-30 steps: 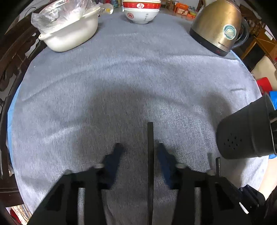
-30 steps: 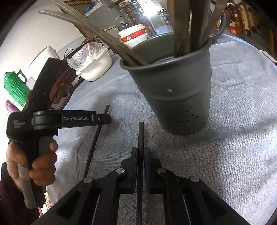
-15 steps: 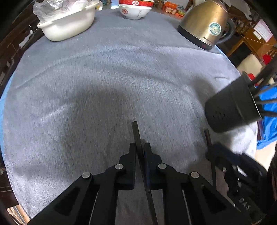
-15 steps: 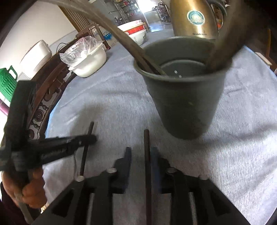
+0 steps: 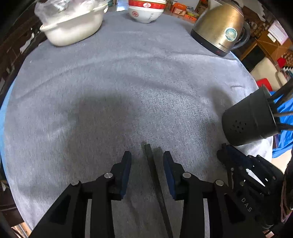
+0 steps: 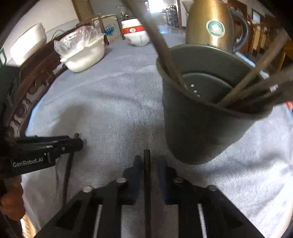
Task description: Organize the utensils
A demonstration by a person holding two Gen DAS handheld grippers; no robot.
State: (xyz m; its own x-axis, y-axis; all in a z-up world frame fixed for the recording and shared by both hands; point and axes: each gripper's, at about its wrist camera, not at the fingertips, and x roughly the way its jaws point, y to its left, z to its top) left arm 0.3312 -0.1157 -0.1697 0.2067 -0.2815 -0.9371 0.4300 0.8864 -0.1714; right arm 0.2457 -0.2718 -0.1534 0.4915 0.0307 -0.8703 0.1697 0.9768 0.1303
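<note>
Two dark chopsticks lie on the grey cloth. One chopstick (image 5: 153,170) runs between the fingers of my left gripper (image 5: 147,162), whose jaws are opening and stand clear of it. The other chopstick (image 6: 147,170) lies between the fingers of my right gripper (image 6: 149,167); those jaws are closing, with a thin gap still showing on the right side. A dark grey utensil holder (image 6: 197,128) with several chopsticks leaning in it stands just ahead of the right gripper. From the left wrist view the holder (image 5: 250,119) is at the right edge.
A gold kettle (image 5: 219,27), a red-and-white bowl (image 5: 145,11) and a white dish with a plastic bag (image 5: 73,27) stand at the far edge of the table. A dark carved chair (image 6: 27,102) borders the table on the left.
The left jaws shut on their chopstick half a second ago and have parted again. The right jaws opened, then narrowed around their chopstick. The holder looms larger in the right wrist view.
</note>
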